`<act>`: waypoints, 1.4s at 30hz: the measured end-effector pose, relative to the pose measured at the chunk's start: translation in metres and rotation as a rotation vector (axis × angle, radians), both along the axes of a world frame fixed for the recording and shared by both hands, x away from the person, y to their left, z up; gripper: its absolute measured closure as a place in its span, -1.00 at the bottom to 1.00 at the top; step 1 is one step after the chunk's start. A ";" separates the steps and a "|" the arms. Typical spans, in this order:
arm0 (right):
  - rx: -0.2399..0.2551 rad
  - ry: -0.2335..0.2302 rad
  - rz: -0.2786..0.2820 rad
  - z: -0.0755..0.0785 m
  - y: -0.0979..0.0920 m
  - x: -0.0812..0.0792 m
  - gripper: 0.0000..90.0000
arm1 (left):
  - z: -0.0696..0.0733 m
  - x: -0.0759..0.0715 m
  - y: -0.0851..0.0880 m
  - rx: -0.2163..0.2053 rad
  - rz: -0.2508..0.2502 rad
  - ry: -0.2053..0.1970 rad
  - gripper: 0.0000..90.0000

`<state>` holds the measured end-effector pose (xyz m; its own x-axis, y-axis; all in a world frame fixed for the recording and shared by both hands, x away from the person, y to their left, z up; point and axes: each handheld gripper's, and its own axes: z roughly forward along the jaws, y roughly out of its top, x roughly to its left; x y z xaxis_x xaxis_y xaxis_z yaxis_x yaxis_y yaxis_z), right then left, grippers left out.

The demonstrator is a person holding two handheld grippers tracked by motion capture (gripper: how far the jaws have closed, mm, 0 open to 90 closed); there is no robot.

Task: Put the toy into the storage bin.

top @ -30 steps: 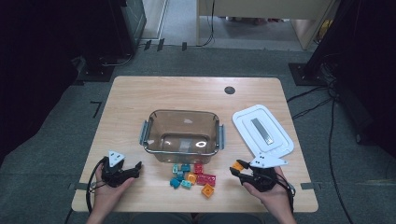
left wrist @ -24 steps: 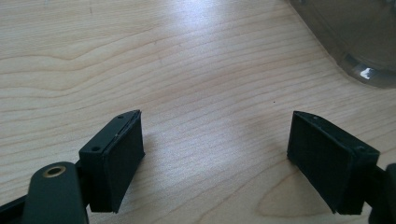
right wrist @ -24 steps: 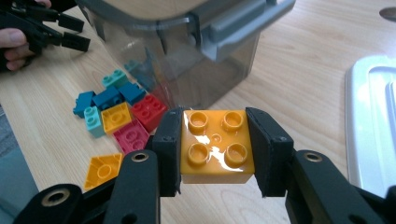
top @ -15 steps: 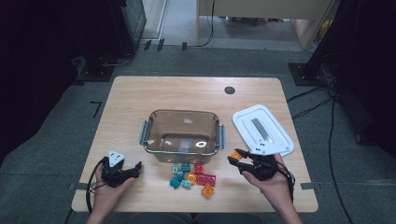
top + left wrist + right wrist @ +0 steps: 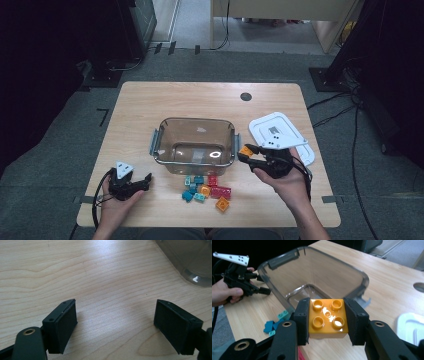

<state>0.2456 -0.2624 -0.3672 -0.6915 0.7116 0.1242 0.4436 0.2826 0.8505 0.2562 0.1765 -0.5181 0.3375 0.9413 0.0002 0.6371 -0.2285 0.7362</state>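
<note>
My right gripper (image 5: 246, 151) (image 5: 327, 320) is shut on an orange four-stud brick (image 5: 328, 318) (image 5: 245, 150), held in the air just right of the clear plastic tub (image 5: 195, 146) (image 5: 317, 277). Several loose bricks (image 5: 206, 189), teal, red and orange, lie on the table in front of the tub; teal ones (image 5: 274, 322) show in the right gripper view. My left gripper (image 5: 145, 180) (image 5: 115, 322) rests low over bare wood at the front left, its jaws open with nothing between them. In the left gripper view the tub's corner (image 5: 192, 262) lies at the upper right.
A white lid (image 5: 282, 136) (image 5: 412, 326) lies flat to the right of the tub, partly under my right hand. A round hole (image 5: 245, 96) (image 5: 419, 286) sits near the table's far edge. Bare wood stretches behind and left of the tub.
My right gripper has risen from the table beside the brick pile and moved toward the tub with the orange brick in it. The left gripper has stayed put.
</note>
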 end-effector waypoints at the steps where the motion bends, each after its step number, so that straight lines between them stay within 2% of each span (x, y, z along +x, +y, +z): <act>1: -0.002 -0.001 0.004 0.002 0.003 0.002 0.34 | 0.000 0.000 0.000 0.000 0.000 0.001 -0.59; 7: -0.009 -0.011 0.029 0.010 0.018 0.017 0.34 | 0.000 0.000 0.000 0.000 0.000 0.000 -0.59; 9: -0.017 -0.008 0.046 0.012 0.030 0.027 0.34 | 0.000 0.000 0.000 0.000 0.000 -0.001 -0.59; 16: -0.040 0.012 0.076 0.010 0.051 0.044 0.34 | 0.000 0.000 0.000 -0.001 -0.002 -0.002 -0.59; 20: -0.070 0.040 0.097 0.004 0.071 0.059 0.34 | 0.000 0.000 0.000 0.000 -0.003 -0.003 -0.59; 31: -0.158 0.106 0.109 -0.019 0.099 0.086 0.33 | 0.000 0.000 0.000 0.000 -0.008 -0.004 -0.59; 35: -0.134 0.114 0.109 -0.019 0.101 0.088 0.29 | 0.000 0.000 0.000 0.000 -0.010 -0.004 -0.59; 40: -0.109 0.120 0.107 -0.016 0.098 0.088 -0.01 | 0.000 0.000 -0.001 0.000 -0.011 -0.004 -0.59; 42: -0.111 0.120 0.107 -0.015 0.098 0.088 -0.05 | 0.000 0.000 0.000 0.001 -0.011 -0.004 -0.59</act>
